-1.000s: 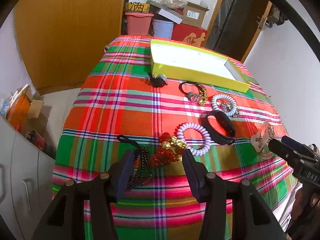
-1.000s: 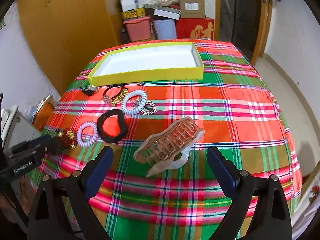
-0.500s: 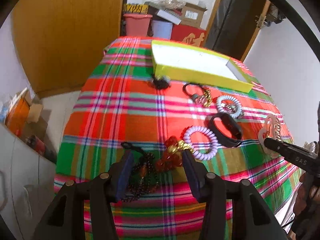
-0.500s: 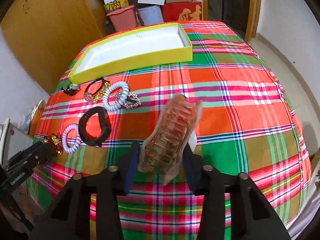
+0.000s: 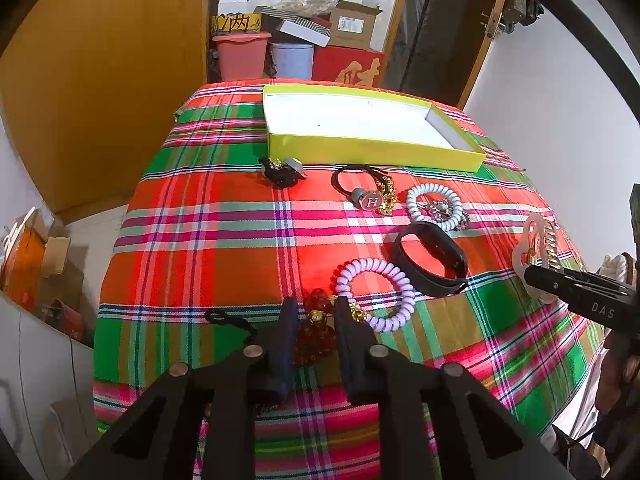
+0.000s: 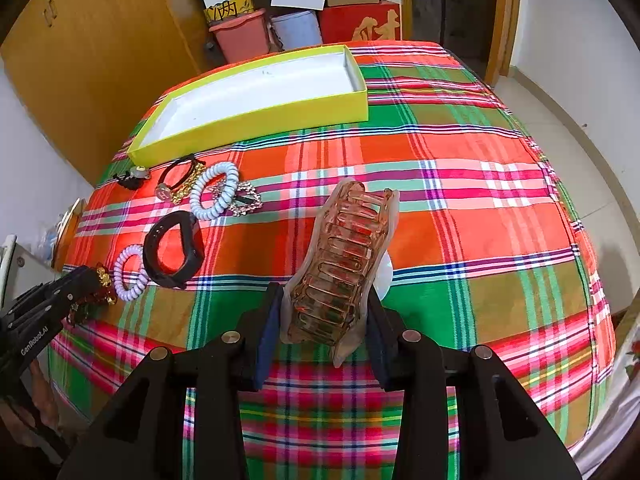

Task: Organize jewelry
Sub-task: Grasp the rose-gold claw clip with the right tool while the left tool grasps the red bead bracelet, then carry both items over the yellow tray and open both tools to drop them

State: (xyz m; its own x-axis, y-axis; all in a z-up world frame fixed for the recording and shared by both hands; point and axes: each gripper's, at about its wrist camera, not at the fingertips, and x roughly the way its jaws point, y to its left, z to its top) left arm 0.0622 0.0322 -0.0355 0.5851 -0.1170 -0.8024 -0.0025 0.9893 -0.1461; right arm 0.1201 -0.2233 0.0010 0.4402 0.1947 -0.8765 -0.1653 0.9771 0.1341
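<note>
My right gripper (image 6: 322,320) is shut on a clear pink hair claw clip (image 6: 340,264), held above the plaid tablecloth; the clip also shows in the left wrist view (image 5: 536,248). My left gripper (image 5: 316,336) is closed around a red and gold bead bracelet (image 5: 318,332) near the table's front edge. An empty yellow box (image 6: 256,92) stands at the back; it also shows in the left wrist view (image 5: 360,124). A lilac spiral hair tie (image 5: 372,292), a black band (image 5: 430,260), a white spiral tie (image 5: 434,206) and a black hair tie with gold charm (image 5: 368,192) lie between.
A small black clip (image 5: 282,170) lies in front of the box's left corner. A sparkly brooch (image 6: 244,198) lies by the white tie. Buckets and cartons (image 6: 304,12) are stacked behind the table. A wooden door (image 5: 100,60) is at left.
My left gripper has closed in around the red bead bracelet. My right gripper, shut on the hair claw clip since half a second ago, has lifted it upright.
</note>
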